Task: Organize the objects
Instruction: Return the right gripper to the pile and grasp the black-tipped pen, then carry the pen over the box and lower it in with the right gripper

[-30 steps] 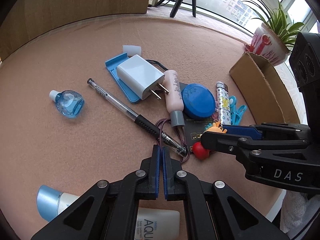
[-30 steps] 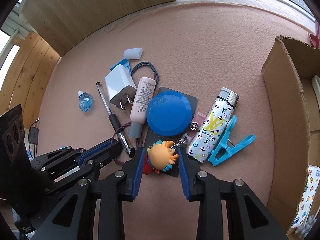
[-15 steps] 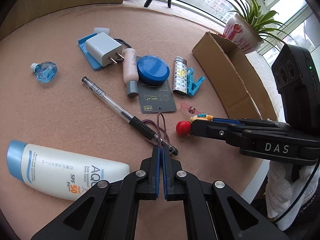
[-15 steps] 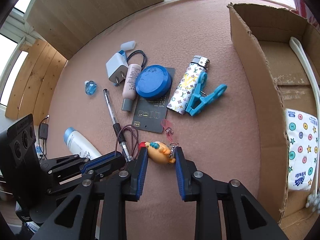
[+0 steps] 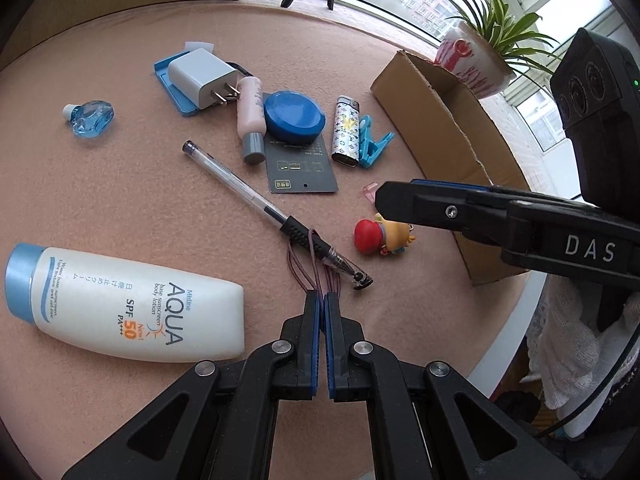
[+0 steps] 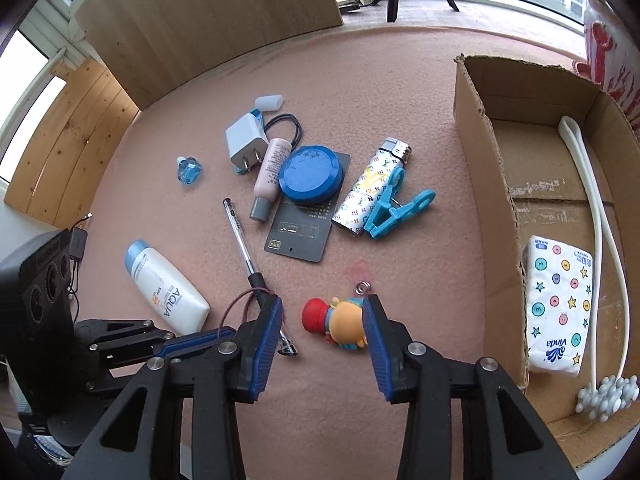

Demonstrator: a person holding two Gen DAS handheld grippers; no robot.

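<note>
Both your hands pulled back from the pile. Cardboard box [image 6: 496, 184] waits at three o'clock. Right gripper [image 6: 320, 334] is opening around the toy figure [image 6: 340, 326]; regrip centred. Left gripper [image 5: 322, 300] pinches the hair tie [image 5: 310, 266].

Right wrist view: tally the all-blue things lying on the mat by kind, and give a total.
Dropper bottle: 1
Flat tray: 1
Round lid: 1
Clip: 1
Total: 4
</note>
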